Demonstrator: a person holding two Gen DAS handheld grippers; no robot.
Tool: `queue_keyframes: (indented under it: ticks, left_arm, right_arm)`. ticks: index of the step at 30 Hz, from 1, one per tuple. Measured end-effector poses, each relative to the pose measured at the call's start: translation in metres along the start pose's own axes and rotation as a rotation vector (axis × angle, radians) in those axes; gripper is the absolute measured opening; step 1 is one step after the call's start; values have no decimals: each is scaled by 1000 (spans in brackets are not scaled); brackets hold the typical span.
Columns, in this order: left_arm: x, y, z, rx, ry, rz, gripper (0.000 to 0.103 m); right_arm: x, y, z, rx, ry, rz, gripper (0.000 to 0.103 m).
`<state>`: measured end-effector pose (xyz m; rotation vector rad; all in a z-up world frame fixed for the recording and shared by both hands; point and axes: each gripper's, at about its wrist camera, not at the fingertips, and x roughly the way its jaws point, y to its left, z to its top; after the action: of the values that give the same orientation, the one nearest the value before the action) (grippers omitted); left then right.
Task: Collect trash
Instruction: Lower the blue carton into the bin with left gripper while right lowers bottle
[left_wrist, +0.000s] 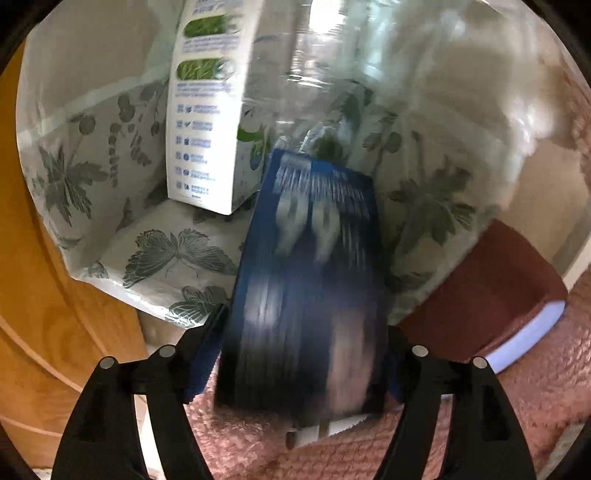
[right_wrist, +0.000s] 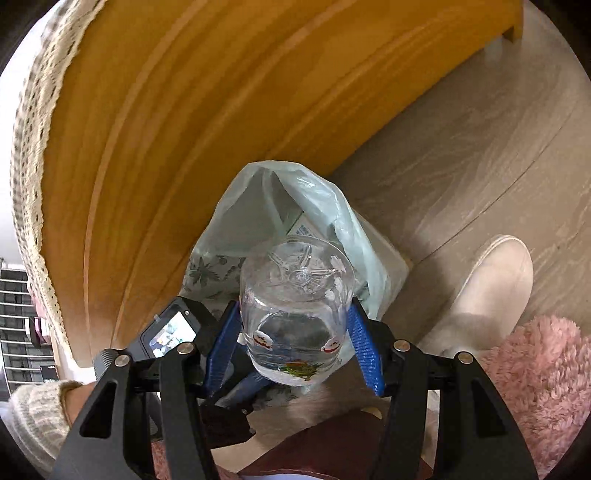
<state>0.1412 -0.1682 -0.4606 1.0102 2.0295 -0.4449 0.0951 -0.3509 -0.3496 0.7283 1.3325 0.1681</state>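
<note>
Below, the left tool (left_wrist: 303, 354) stands wide around a blurred dark blue box (left_wrist: 306, 295), its pads seemingly clear of the box's sides, above the mouth of a leaf-printed trash bag (left_wrist: 74, 173) that already contains a white carton (left_wrist: 207, 122). Meanwhile the right tool (right_wrist: 295, 354) clamps a clear plastic bottle (right_wrist: 295, 299), base pointing away, near the same bag (right_wrist: 236, 229), which sits on the floor beside a wooden cabinet (right_wrist: 184, 129).
</note>
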Motion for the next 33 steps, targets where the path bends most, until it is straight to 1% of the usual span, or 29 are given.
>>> queue_keyframes:
  ticks: [1, 2, 3, 4, 6, 8, 11, 12, 14, 15, 17, 18, 19, 21, 24, 25, 27, 29, 31, 32, 33]
  left_arm:
    - [-3, 4, -4, -15, -30, -28, 73]
    - [-6, 7, -7, -29, -55, -37, 78]
    - [-10, 12, -12, -48, -87, -42, 79]
    - [-16, 17, -21, -67, -137, -61, 80]
    - [-19, 26, -36, -94, -197, -87, 80]
    - [-22, 37, -55, -159, -248, -92, 80]
    - [-23, 47, -82, -249, -340, -135, 79]
    - [-22, 50, -91, -283, -381, -151, 78]
    - [-19, 50, -99, -317, -428, -172, 78]
    - [-19, 49, -102, -328, -451, -181, 77]
    - [-23, 45, -108, -336, -497, -197, 57]
    - [-23, 40, -106, -336, -512, -201, 51]
    - [-28, 34, -109, -326, -535, -211, 41]
    - [-35, 30, -109, -301, -576, -227, 40]
    - [-36, 23, -109, -279, -626, -220, 45]
    - [-34, 23, -106, -278, -639, -244, 46]
    - [-27, 26, -99, -290, -634, -285, 47]
    - [-17, 32, -91, -308, -632, -387, 47]
    - [-13, 37, -91, -319, -645, -491, 45]
    - [-14, 38, -92, -317, -660, -519, 37]
    - [-16, 39, -94, -313, -683, -545, 33]
  right_arm:
    - [1, 0, -1, 0, 3, -4, 57]
    - [0, 0, 0, 0, 5, -5, 57]
    - [2, 1, -1, -1, 9, -5, 57]
    - [3, 1, -1, 1, 13, -2, 57]
    - [4, -1, 2, 5, 26, 4, 57]
    - [8, -2, 1, 12, 40, 10, 57]
    - [16, -4, -3, 24, 70, 30, 57]
    - [19, -5, -5, 31, 83, 38, 57]
    - [29, -7, -11, 76, 129, 85, 57]
    - [34, -8, -14, 95, 149, 102, 57]
    - [46, -8, -23, 130, 186, 127, 57]
    - [53, -8, -28, 156, 199, 144, 57]
    - [59, -9, -32, 185, 207, 163, 57]
    - [68, -12, -37, 235, 211, 187, 57]
    - [77, -15, -41, 293, 219, 211, 57]
    - [79, -17, -43, 307, 224, 213, 57]
    - [79, -22, -45, 352, 217, 236, 57]
    - [77, -25, -46, 390, 206, 254, 57]
    - [74, -24, -43, 391, 194, 251, 57]
    - [75, -23, -43, 400, 192, 258, 57]
    - [78, -22, -43, 404, 198, 261, 57]
